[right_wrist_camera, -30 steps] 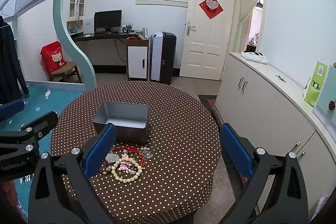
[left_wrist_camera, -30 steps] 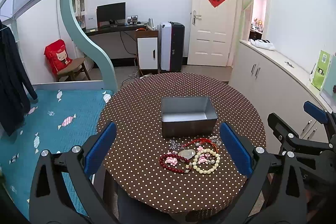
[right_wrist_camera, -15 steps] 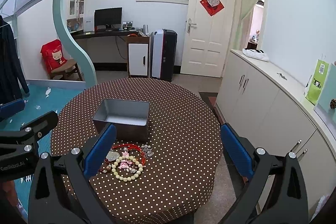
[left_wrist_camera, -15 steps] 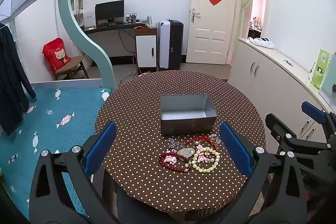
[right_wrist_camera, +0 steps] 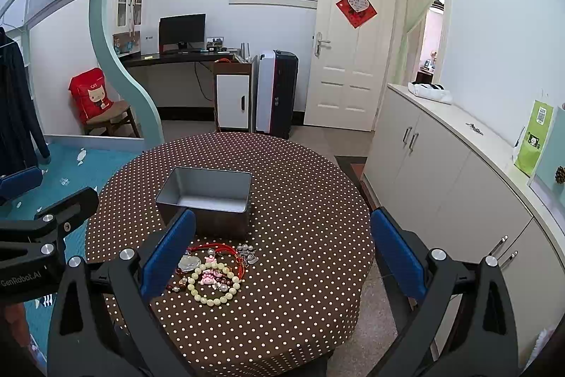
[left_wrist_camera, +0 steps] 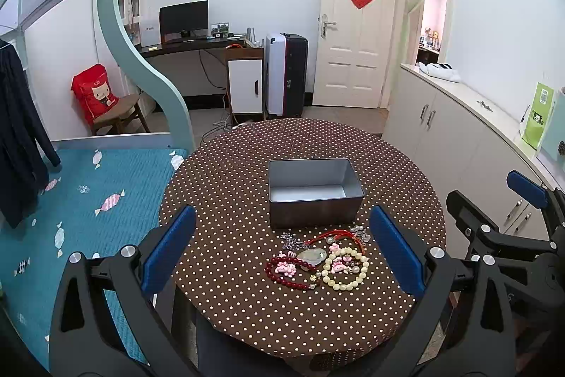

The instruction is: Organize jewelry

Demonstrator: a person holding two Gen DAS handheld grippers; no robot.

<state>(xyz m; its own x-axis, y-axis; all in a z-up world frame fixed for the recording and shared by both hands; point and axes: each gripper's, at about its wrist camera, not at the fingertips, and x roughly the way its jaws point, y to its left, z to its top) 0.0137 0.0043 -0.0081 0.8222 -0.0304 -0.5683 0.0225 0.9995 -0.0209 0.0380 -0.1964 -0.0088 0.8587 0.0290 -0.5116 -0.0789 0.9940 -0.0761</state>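
Observation:
A pile of jewelry lies on the round polka-dot table [left_wrist_camera: 226, 172]: a cream bead bracelet [left_wrist_camera: 348, 269], a dark red bead bracelet [left_wrist_camera: 287, 272], a red cord [left_wrist_camera: 335, 233] and silver charms [left_wrist_camera: 291, 241]. An open, empty grey metal tin [left_wrist_camera: 314, 193] stands just behind the pile. My left gripper [left_wrist_camera: 282, 249] is open and empty, held above the table's near edge with the pile between its fingers in view. My right gripper [right_wrist_camera: 282, 253] is open and empty, to the right of the bracelet [right_wrist_camera: 212, 285] and tin [right_wrist_camera: 208, 196].
A bed with a teal cover [left_wrist_camera: 88, 200] lies left of the table. White cabinets [left_wrist_camera: 459, 129] run along the right wall. A desk, small cabinet and suitcase [left_wrist_camera: 286, 75] stand at the far wall by the door.
Both grippers have drifted slightly; the table and jewelry sit a little differently in view. Both stay open and empty. The jewelry and tin have not moved.

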